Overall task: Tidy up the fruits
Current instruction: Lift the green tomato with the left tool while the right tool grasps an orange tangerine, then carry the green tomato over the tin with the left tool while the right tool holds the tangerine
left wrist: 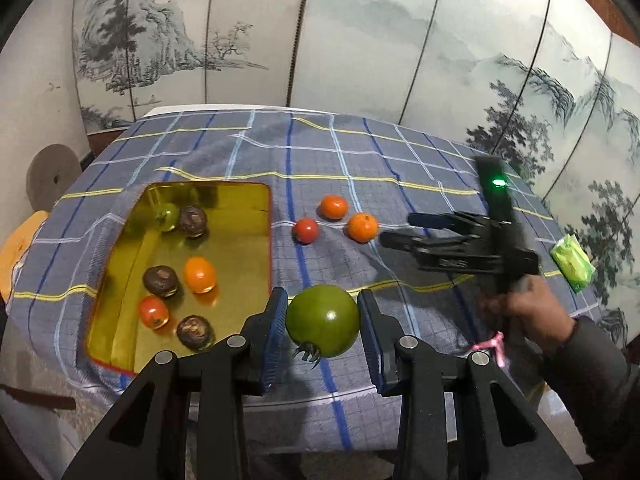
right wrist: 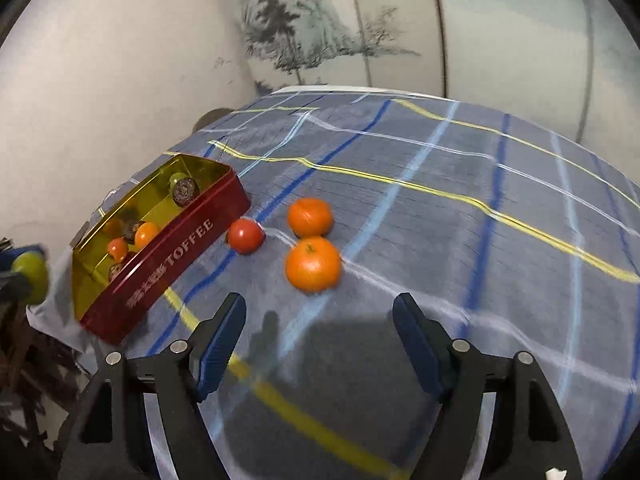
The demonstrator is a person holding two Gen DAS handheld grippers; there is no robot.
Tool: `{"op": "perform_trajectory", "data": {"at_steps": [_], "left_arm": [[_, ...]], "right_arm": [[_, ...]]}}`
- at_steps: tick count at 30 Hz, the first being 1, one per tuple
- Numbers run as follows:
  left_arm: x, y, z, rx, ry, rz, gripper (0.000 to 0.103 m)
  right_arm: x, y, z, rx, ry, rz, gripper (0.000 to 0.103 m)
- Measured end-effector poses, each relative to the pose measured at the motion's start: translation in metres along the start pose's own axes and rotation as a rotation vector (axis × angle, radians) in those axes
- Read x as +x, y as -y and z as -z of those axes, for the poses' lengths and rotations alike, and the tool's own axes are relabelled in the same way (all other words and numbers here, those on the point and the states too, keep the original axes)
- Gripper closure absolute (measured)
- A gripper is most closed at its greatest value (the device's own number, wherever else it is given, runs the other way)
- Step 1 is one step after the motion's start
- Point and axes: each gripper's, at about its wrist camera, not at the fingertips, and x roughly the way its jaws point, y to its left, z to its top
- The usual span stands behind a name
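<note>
Left gripper (left wrist: 323,330) is squeezing a green tomato (left wrist: 323,320) between its pads, up above the plaid cloth (left wrist: 360,152). The tin (left wrist: 256,190) is sitting just left of those jaws, fruit inside. Right gripper (right wrist: 320,336) is hanging with jaws apart and nothing between them, two oranges (right wrist: 313,264) and a red tomato (right wrist: 245,235) just ahead. A painted screen (left wrist: 380,40) is standing behind the table.

- Left wrist view looks down along its tool (left wrist: 323,332) over the desk (left wrist: 360,152), tin (left wrist: 224,240) at left.
- Right wrist view sits nearer, facing the tin's (right wrist: 168,264) red side.
- Both share three loose fruits.
</note>
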Motion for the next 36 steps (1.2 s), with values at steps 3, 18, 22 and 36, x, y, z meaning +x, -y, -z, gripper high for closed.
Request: {"op": "perform_trajectory", "data": {"at_steps": [3,18,22,36], "left_arm": [[-0.006,-0.006,0.0,-0.008,0.008,-0.014,0.066],[-0.012,-0.043,0.02,-0.066,0.002,-0.082,0.066],[-0.009,-0.05,0.024,-0.079,-0.008,-0.089,0.066],[0.009,-0.047,0.004,-0.017,0.003,-0.111,0.066]], "right_arm": [[0.024,-0.006,-0.012,-0.038,-0.031,0.02,0.035],[-0.014,0.025,0.016,0.098,0.0,0.184,0.066],[-0.042,0.062,0.039,0.201,0.012,0.272,0.066],[-0.052,0.106,0.066,0.333,0.016,0.355,0.066]]}}
